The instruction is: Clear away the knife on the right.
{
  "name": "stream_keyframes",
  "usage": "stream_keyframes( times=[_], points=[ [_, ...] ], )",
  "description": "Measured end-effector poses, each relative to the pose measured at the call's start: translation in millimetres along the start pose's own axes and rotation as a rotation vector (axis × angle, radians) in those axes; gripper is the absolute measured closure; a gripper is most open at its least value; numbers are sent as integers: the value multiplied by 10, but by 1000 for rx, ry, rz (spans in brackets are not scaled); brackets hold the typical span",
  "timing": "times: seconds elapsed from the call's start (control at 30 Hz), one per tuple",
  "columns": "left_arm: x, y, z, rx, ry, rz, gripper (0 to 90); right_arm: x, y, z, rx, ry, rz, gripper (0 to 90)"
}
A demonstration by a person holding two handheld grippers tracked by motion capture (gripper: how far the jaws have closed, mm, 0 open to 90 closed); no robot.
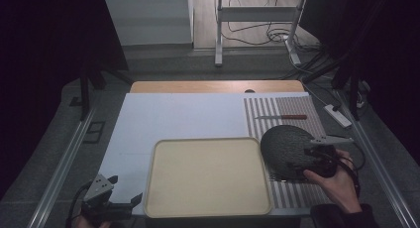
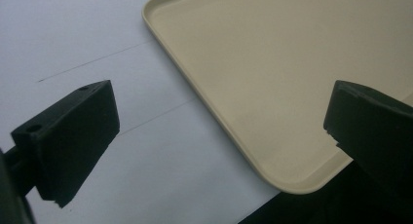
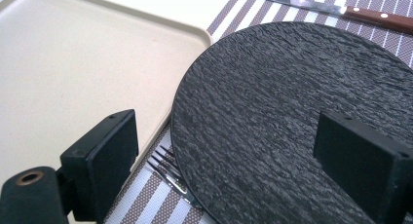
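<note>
Right gripper view: jaws spread wide over black slate plate [image 3: 292, 121] at 3 o'clock of beige tray [image 3: 73, 63]; close squarely on rim, lift clear of fork [image 3: 170, 175] beneath, avoiding scraping.

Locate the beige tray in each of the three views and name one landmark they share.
High view: the beige tray lies at bottom centre on the white sheet, left of the dark round plate.
Left gripper view: upper right, its rounded corner between the open jaws.
Right gripper view: upper left, beside the plate.
Shared landmark: the tray's raised rounded rim.
</note>
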State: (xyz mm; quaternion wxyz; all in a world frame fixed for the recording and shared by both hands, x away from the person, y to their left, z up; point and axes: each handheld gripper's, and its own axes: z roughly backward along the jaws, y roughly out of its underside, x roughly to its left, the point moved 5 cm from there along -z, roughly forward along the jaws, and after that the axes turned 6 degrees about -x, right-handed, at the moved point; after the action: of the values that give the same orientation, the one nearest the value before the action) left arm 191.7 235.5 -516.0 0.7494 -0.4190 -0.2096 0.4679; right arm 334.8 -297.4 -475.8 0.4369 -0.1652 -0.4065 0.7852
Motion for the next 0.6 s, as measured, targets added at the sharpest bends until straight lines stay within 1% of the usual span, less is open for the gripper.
stream_keyframes(
  times=[0.27,0.6],
  points=[
    [-4,-2,-7,5,-4,-4,0,-81,-73,-83,9,3,-1,89],
    [-9,-2,-8,4,-5,-9,0,-227,-154,-227,28,26,-3,89]
  ],
)
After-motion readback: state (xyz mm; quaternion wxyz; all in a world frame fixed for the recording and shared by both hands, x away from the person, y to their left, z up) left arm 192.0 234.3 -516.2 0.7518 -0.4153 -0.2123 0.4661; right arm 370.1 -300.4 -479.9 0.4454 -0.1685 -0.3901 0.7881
